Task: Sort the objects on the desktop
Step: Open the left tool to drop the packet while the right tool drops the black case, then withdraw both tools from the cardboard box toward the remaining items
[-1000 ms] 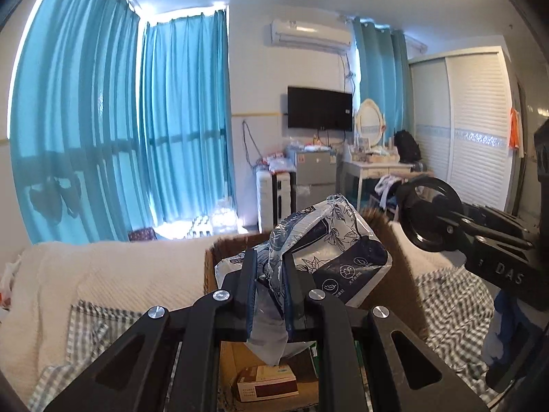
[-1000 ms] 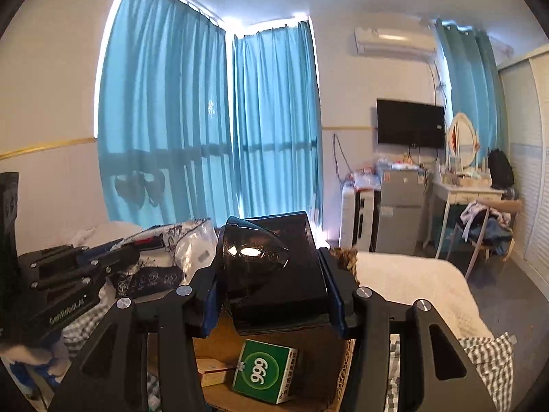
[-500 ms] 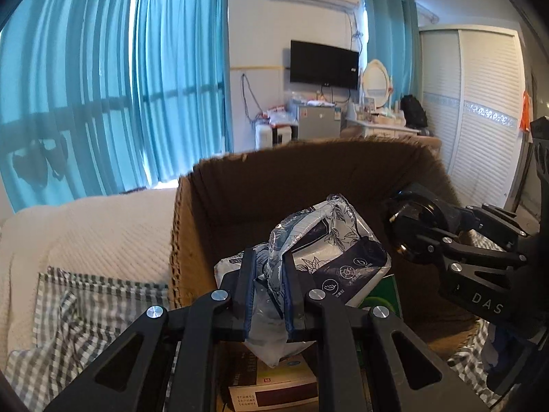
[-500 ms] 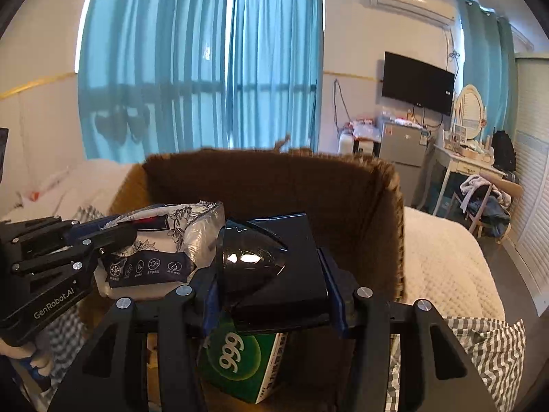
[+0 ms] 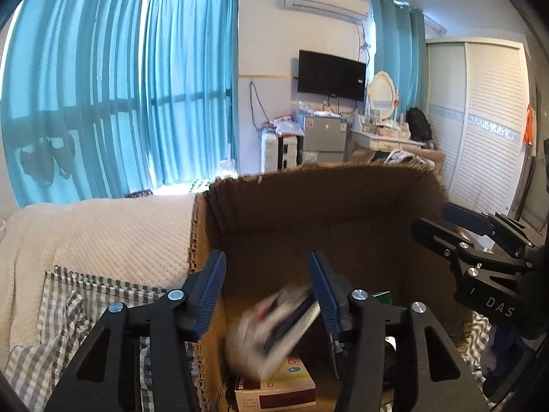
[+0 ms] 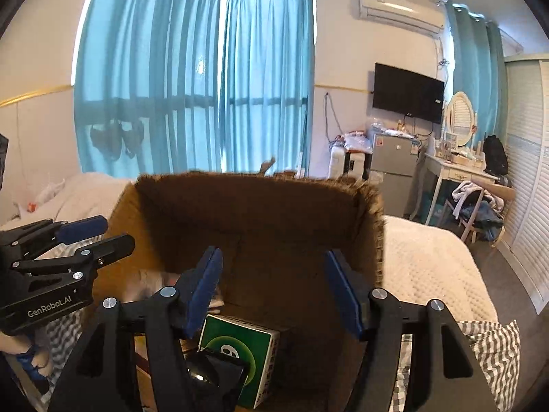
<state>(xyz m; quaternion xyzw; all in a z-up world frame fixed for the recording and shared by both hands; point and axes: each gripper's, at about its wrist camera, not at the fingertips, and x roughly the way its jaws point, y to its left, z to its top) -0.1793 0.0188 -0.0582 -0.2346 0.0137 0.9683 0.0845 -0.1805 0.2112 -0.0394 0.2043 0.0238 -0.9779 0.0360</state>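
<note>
Both grippers hover over an open cardboard box (image 5: 308, 206). My left gripper (image 5: 267, 292) has its jaws opening, and the pads touch nothing. Just below them a blurred white and dark tissue pack (image 5: 271, 336) drops onto a small red and white carton (image 5: 274, 388). My right gripper (image 6: 274, 288) also has its jaws opening, with nothing between them. The glossy black object (image 6: 212, 374) lies loose in the box beside a green carton (image 6: 240, 350). Each gripper shows in the other's view: right gripper (image 5: 432, 219), left gripper (image 6: 116, 231).
The box stands on a bed with a cream blanket (image 5: 120, 233) and a grey checked sheet (image 5: 61, 309). Its tall brown walls (image 6: 257, 213) rise in front of both grippers. Blue curtains, a wall television and a dresser lie far behind.
Both grippers sank into the box and opened. The tissue pack left the left jaws and is falling. The black object dropped out of the right jaws to the box floor.
</note>
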